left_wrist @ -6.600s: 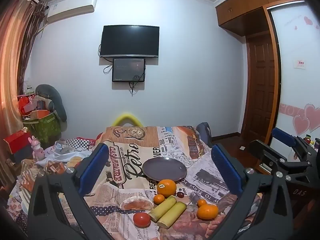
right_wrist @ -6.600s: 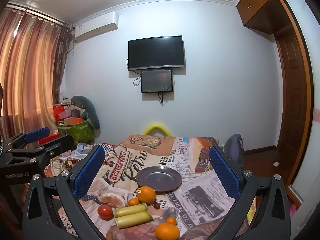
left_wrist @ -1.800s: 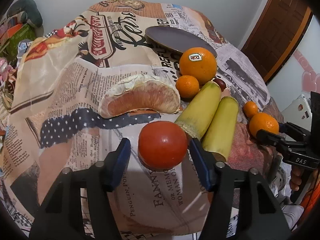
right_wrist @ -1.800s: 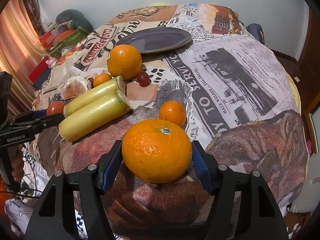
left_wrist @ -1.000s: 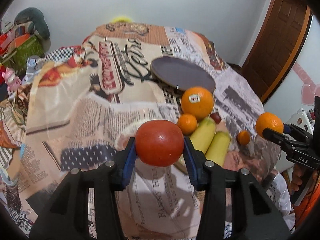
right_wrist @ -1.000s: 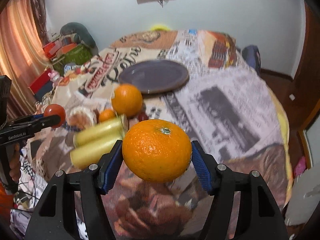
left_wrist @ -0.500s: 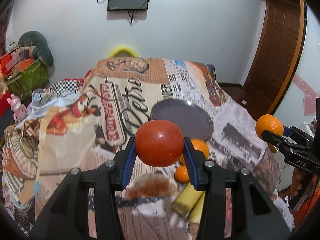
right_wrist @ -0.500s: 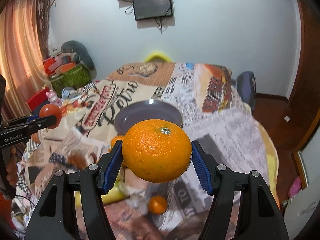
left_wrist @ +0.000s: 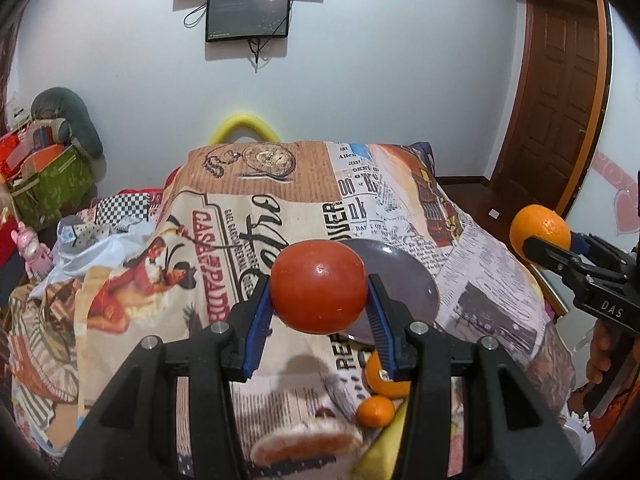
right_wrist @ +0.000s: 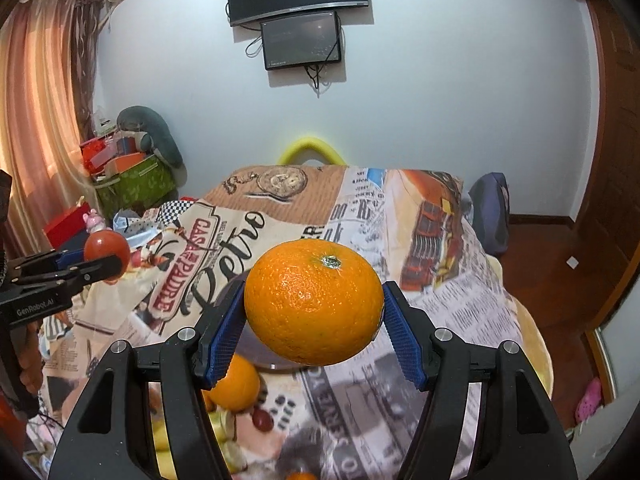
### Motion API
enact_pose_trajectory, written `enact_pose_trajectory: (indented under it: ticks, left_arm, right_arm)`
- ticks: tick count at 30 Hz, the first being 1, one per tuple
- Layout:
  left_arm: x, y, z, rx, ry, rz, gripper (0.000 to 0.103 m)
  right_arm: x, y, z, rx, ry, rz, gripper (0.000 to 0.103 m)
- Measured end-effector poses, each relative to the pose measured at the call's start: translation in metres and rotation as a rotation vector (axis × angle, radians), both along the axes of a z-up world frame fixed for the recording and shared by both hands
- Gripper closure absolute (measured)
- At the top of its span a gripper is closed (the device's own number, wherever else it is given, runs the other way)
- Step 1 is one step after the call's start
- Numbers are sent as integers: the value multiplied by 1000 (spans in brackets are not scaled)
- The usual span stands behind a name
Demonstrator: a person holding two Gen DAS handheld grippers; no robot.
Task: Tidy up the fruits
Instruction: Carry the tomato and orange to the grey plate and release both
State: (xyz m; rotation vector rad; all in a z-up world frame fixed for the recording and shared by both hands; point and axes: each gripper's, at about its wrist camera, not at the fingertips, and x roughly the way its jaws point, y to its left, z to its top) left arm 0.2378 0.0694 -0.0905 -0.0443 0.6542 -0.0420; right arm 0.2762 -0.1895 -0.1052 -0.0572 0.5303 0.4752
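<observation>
Both fruits higher now: tomato clamped in left tool, orange in right tool.

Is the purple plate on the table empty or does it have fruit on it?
Seemingly empty: the plate's visible surface is bare, but the held tomato hides part.

tomato and orange held above plate on table.

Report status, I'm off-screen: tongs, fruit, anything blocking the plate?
Left tongs shut on tomato, right tongs shut on orange. Both held above the table. Plate bare where visible, nothing blocking it.
</observation>
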Motion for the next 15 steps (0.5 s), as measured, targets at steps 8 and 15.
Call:
enact_pose_trajectory:
  ticks: [8,15]
  left_arm:
    - [39,1,-11,-3,13,-2,57]
    - [68,1,-26,-2,33,-4,57]
  right_arm:
    - [26,19,-7,-37,-7,20,40]
    - [51,35,-25,-95,8,29,40]
